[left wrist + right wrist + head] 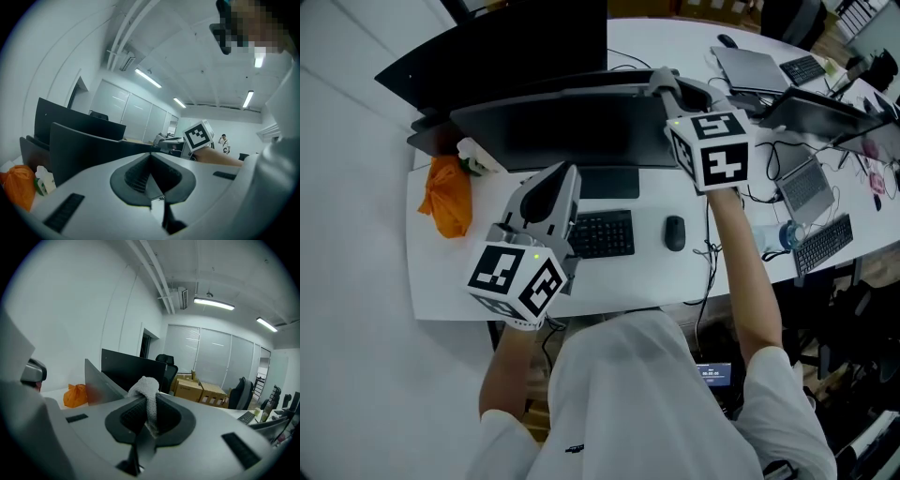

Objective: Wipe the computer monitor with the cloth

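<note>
The dark computer monitor [572, 127] stands at the middle of the white desk [431, 281], seen from above. My right gripper [663, 82] is at the right end of the monitor's top edge. It is shut on a white cloth [146, 391] that bulges out past the fingertips, with the monitor's edge [99, 380] just to its left. In the head view the cloth is hidden. My left gripper [564, 176] hovers over the desk in front of the screen, to the left of its middle. Its jaws [151, 158] are shut with nothing in them.
A black keyboard [602, 234] and a mouse [675, 232] lie in front of the monitor. An orange bag [448, 195] and a small bottle [43, 180] sit at the left. A second dark screen [506, 42] stands behind. Laptops, cables and keyboards crowd the desk at right [811, 187].
</note>
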{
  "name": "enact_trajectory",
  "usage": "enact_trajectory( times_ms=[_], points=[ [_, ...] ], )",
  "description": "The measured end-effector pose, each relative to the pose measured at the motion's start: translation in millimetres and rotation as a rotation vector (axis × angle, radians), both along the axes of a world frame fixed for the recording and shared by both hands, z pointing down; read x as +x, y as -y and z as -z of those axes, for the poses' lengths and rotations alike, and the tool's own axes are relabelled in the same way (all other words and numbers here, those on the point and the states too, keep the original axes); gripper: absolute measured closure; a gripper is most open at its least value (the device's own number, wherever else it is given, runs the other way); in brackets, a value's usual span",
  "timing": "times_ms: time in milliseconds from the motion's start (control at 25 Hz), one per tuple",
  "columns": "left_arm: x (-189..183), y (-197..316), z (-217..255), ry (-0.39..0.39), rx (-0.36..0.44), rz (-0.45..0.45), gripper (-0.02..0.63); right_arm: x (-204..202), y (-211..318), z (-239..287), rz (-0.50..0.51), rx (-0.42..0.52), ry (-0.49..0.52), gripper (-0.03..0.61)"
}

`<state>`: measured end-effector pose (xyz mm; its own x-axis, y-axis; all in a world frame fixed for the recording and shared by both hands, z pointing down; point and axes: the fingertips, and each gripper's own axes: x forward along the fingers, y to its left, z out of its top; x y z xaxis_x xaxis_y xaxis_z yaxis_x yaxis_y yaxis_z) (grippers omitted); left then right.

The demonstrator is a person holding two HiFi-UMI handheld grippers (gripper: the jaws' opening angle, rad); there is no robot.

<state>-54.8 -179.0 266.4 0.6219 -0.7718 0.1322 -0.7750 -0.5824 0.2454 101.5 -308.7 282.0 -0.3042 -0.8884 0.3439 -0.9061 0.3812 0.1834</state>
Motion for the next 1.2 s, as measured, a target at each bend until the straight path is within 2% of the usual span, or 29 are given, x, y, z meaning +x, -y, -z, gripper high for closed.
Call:
enact_trajectory(
  times_ms=[360, 560, 1200],
  points=[
    [-35, -3, -4, -0.02, -0.007, 0.008, 0.595, -45, 5, 7, 0.01, 0.015, 0.069, 0.543],
    [-54, -5, -5, -0.038, -0.013, 0.023, 0.595, -57, 7, 10, -0.001, 0.011, 0.061, 0.543],
    [-121, -6, -11, -0.094, -0.032, 0.087, 0.595, -156, 17, 13, 0.085, 0.006, -0.011, 0.543]
  ],
)
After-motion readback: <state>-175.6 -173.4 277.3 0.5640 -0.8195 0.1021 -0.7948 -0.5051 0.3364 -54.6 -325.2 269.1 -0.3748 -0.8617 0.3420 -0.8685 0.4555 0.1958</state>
